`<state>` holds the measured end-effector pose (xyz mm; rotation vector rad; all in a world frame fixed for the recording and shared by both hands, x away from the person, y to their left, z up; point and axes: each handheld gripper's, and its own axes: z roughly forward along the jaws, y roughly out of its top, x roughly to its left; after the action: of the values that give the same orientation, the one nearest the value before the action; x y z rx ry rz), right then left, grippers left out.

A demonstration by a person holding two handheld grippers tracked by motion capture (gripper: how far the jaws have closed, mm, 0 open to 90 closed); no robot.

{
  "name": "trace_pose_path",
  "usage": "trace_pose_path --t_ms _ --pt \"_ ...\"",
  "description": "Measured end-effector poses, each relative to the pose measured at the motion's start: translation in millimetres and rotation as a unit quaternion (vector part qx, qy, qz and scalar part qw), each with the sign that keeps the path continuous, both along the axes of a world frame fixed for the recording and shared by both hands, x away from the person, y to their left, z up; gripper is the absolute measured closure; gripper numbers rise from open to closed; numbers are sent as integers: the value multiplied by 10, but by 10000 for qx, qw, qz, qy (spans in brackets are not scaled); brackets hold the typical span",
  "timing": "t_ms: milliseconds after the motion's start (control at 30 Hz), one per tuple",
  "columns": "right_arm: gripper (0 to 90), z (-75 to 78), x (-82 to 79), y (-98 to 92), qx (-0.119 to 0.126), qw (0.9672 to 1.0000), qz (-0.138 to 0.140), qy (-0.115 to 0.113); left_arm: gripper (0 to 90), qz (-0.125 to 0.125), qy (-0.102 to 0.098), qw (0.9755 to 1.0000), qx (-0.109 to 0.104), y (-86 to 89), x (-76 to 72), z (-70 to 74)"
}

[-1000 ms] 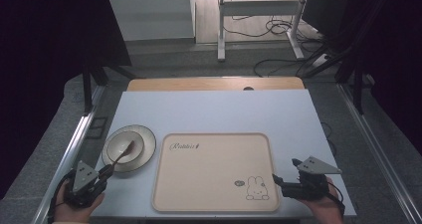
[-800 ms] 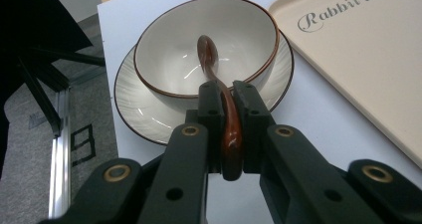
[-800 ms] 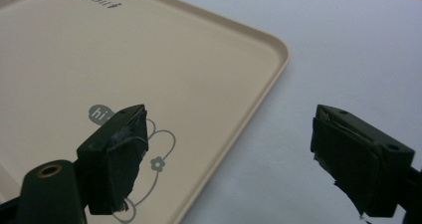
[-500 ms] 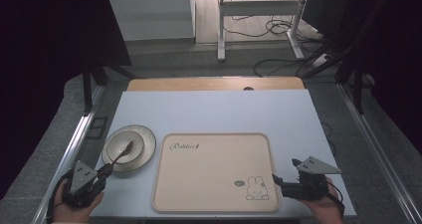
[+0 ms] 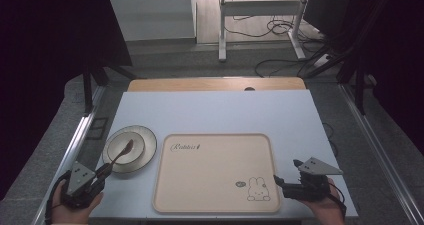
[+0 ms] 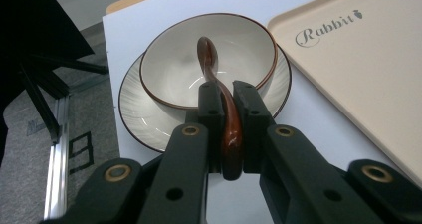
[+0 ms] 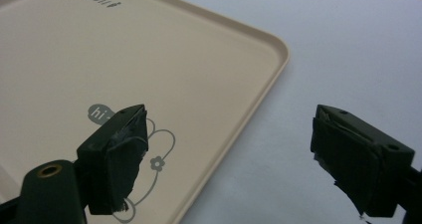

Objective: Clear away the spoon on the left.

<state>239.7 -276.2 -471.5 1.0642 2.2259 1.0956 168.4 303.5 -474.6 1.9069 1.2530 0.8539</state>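
A brown wooden spoon (image 6: 225,115) lies with its bowl end inside a cream bowl (image 6: 175,69) that sits on a ribbed plate (image 6: 144,119). My left gripper (image 6: 228,95) is shut on the spoon's handle, just off the plate's near rim. In the high view the same gripper (image 5: 104,171) sits at the front left, with the spoon (image 5: 122,152) reaching into the bowl (image 5: 126,147). My right gripper (image 7: 226,147) stands open above the beige tray's (image 7: 149,69) right edge, nothing between its jaws. It shows at the front right (image 5: 280,181) in the high view.
The beige tray (image 5: 210,170), printed with "Rabbit" and a rabbit drawing, lies bare in the middle of the pale blue table (image 5: 215,112). A wooden strip (image 5: 215,84) runs along the far edge. Metal rails flank the table, and cables lie on the floor beyond.
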Motion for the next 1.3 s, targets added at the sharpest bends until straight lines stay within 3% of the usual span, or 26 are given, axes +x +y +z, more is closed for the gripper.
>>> trace_pose_path --t_ms 1300 --pt "150 -2 2 2 -6 10000 -35 13 846 -40 -376 9988 -313 -12 -36 206"
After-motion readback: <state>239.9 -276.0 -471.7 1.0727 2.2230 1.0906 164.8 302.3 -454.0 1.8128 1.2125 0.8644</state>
